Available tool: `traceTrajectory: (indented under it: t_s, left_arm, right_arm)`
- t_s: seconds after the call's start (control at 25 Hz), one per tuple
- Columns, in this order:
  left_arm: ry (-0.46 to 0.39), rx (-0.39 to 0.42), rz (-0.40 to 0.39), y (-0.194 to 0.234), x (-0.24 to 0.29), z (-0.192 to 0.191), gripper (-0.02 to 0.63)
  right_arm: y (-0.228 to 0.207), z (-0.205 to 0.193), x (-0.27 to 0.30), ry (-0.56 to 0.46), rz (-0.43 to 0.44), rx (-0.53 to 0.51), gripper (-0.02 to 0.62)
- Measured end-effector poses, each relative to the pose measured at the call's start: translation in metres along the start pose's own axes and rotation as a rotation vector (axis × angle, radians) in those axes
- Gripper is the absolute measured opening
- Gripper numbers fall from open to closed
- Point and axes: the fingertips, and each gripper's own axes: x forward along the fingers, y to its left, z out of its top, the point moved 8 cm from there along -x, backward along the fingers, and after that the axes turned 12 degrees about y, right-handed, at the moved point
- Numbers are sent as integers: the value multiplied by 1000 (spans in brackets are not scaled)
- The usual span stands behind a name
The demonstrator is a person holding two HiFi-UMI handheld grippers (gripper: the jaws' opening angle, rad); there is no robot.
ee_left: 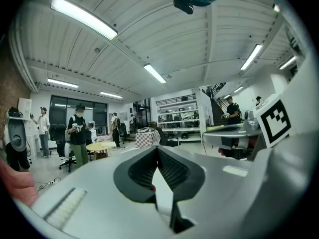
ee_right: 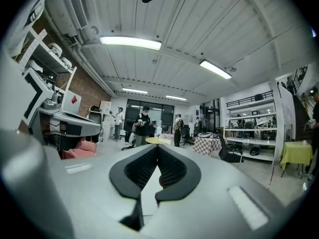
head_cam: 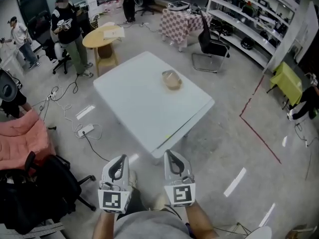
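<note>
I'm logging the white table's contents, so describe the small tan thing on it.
The tan object is small and rounded, brownish with a paler, perhaps see-through rim, like a shallow bowl or pouch; too small to tell which. It rests alone on the white table, toward its far side, right of the middle, touching only the tabletop.

Ceiling tube lights (ee_left: 83, 18) are flooding the room evenly, and the white table (head_cam: 149, 98) is glowing bright beneath them, casting only a faint shadow. Glare streaks are shining on the polished floor (head_cam: 239, 180). Both gripper views are bending hard at the edges (dark fisheye corners), with the nearest surfaces blurring softly.
</note>
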Motion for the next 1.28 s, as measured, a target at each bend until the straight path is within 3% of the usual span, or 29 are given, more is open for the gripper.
traceTrajectory:
  t_s: [0.2,0.36,0.68,1.0,1.28]
  left_arm:
    - [-4,15,-19,73,42,14,11]
    - [-13,-24,-45,118,75,21,12]
    - [-15,6,-139,195,135,27,11]
    - [-44,38,-259,232,177,40,12]
    - [-56,17,-333,239,207,50,11]
  right_arm:
    - [22,25,73,10,-10,-2,3]
    - [34,39,125,16,-23,13,3]
    - [50,55,202,62,-115,38,3]
    - [52,72,238,77,-237,53,3]
    - [33,74,251,117,-319,64,3]
